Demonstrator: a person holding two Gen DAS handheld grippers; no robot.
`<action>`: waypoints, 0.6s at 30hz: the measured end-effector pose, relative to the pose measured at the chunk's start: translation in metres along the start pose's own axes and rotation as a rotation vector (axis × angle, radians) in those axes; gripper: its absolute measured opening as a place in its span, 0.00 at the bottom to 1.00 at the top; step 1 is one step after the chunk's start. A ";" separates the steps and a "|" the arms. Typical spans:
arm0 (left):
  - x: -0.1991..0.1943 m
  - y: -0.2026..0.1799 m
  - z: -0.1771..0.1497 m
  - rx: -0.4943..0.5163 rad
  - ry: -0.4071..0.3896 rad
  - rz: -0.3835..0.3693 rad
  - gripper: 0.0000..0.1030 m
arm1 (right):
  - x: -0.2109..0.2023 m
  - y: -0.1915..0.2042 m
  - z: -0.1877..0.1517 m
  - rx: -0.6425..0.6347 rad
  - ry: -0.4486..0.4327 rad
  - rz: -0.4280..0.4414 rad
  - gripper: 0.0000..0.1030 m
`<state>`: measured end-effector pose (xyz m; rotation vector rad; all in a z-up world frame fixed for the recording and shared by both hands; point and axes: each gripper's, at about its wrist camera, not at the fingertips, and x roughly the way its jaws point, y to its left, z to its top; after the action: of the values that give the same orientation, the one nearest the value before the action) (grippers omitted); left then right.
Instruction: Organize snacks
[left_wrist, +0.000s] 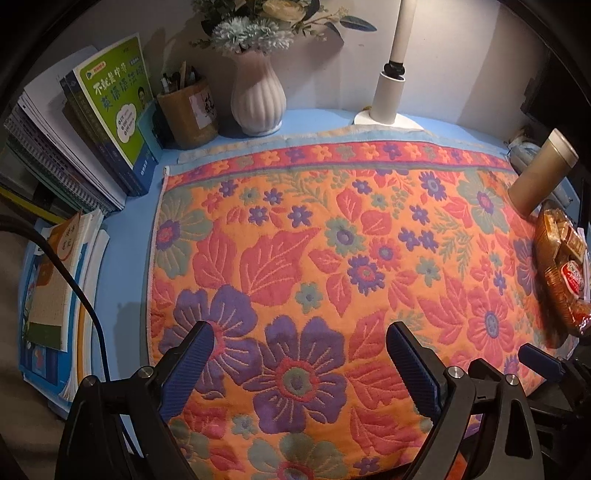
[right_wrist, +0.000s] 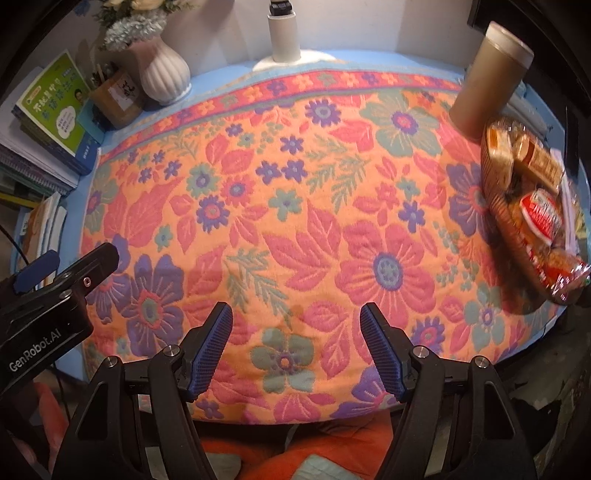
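A brown woven basket (right_wrist: 506, 221) stands at the right edge of the floral towel (right_wrist: 295, 206). It holds tan wrapped snacks (right_wrist: 543, 166) and a red packet (right_wrist: 543, 218). It also shows in the left wrist view (left_wrist: 554, 273). My left gripper (left_wrist: 301, 365) is open and empty above the towel's near part. My right gripper (right_wrist: 296, 345) is open and empty over the towel's front edge, left of the basket. The left gripper (right_wrist: 33, 273) shows at the left of the right wrist view.
A gold cylindrical can (right_wrist: 487, 77) stands behind the basket. A white vase (left_wrist: 258, 96) with flowers, a pen holder (left_wrist: 188, 110), a white lamp base (left_wrist: 388, 96) and leaning books (left_wrist: 110, 110) line the back. More books (left_wrist: 55, 288) lie at the left.
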<state>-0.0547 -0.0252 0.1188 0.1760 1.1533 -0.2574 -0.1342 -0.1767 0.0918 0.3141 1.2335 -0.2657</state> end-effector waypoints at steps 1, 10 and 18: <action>0.003 0.001 -0.001 0.000 0.008 -0.002 0.90 | 0.003 -0.001 0.000 0.010 0.013 0.007 0.69; 0.016 0.003 0.003 0.045 0.032 -0.016 0.90 | 0.000 0.011 0.004 -0.008 -0.008 -0.036 0.69; 0.017 0.011 0.010 0.022 0.027 -0.023 0.90 | 0.001 0.027 0.011 -0.055 -0.003 -0.047 0.69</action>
<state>-0.0360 -0.0189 0.1074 0.1866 1.1798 -0.2887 -0.1140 -0.1561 0.0966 0.2375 1.2445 -0.2716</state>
